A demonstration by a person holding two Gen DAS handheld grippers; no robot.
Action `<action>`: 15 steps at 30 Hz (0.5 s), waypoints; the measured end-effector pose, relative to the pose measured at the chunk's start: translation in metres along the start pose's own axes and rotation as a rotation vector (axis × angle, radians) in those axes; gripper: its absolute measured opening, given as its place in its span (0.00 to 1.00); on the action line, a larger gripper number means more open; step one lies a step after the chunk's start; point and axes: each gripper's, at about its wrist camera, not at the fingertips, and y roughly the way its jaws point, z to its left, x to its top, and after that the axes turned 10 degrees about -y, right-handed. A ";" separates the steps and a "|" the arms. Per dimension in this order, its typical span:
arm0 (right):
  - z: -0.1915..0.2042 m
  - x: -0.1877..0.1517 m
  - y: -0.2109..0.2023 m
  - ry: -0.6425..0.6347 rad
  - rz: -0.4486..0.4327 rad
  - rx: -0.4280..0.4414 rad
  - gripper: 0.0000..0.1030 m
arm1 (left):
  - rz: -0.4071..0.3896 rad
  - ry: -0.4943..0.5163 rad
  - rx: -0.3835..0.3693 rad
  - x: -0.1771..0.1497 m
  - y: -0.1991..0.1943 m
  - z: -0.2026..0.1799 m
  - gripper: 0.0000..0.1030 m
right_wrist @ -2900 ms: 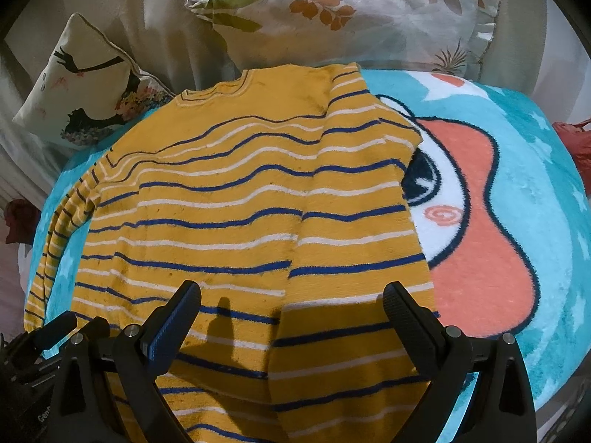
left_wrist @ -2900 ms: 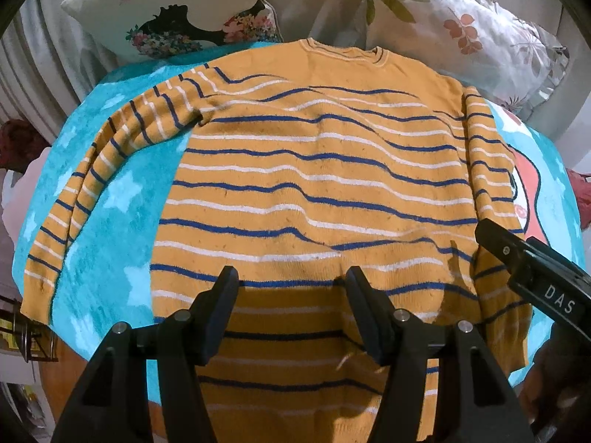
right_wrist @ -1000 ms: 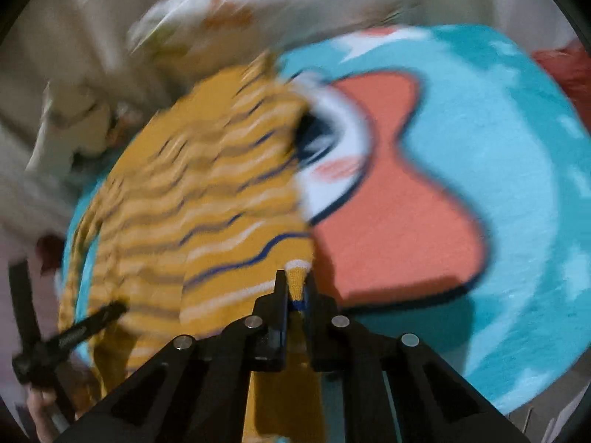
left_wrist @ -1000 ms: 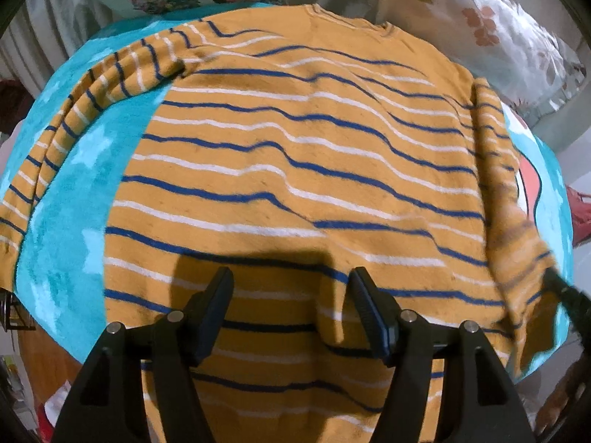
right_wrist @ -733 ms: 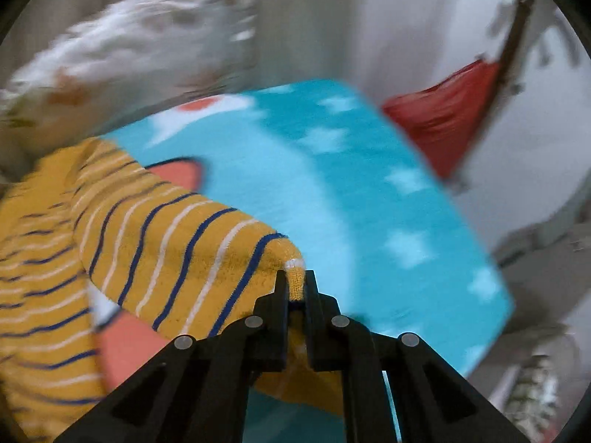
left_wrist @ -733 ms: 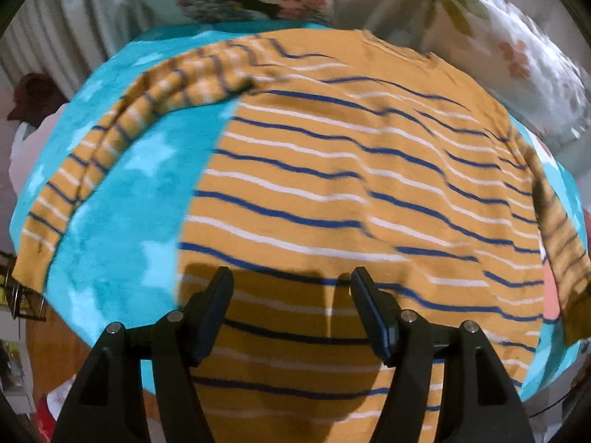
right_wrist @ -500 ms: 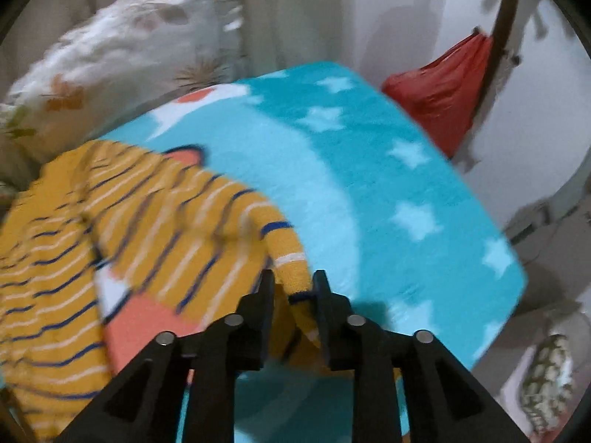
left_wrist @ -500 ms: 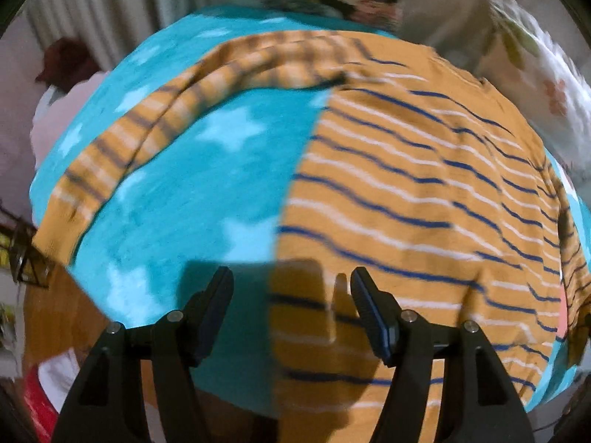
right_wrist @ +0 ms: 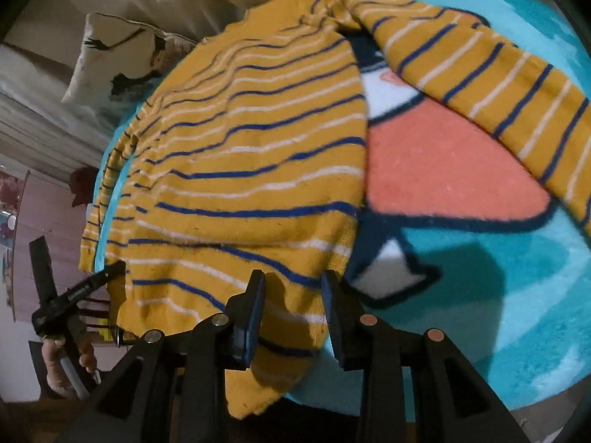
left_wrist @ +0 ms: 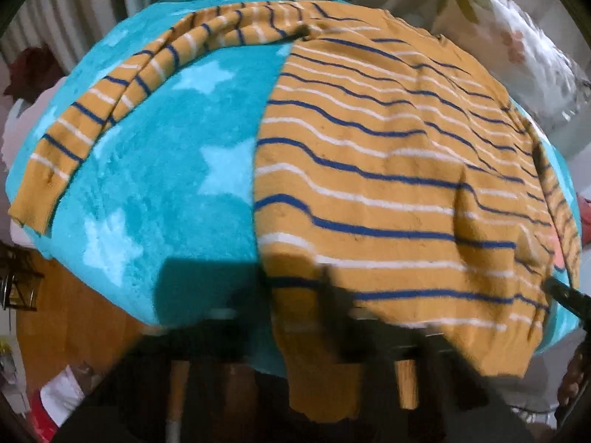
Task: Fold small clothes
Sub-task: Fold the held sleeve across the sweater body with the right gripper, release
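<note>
Two claws low at the near hem of the yellow striped sweater [left_wrist: 369,170], spread flat on the teal star blanket [left_wrist: 147,184]. At left, left claw [right_wrist: 110,273] pinched together, seemingly on the hem corner, tilted steeply down. At right, right claw [right_wrist: 291,295] opening, hem loose between its jaws, not pressed. Before lifting, close fully on that corner, match both heights, then carry the hem evenly toward the collar.
</note>
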 end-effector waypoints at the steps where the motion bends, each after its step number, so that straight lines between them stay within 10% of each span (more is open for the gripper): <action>1: 0.000 0.003 0.003 0.002 0.004 0.008 0.28 | 0.015 -0.015 -0.013 0.000 -0.001 0.002 0.10; 3: -0.001 0.006 0.006 0.020 0.015 0.028 0.06 | 0.023 -0.021 -0.015 0.002 -0.001 0.005 0.08; 15: -0.037 -0.026 -0.035 0.152 -0.014 0.017 0.05 | 0.028 -0.045 -0.009 -0.015 -0.025 0.025 0.11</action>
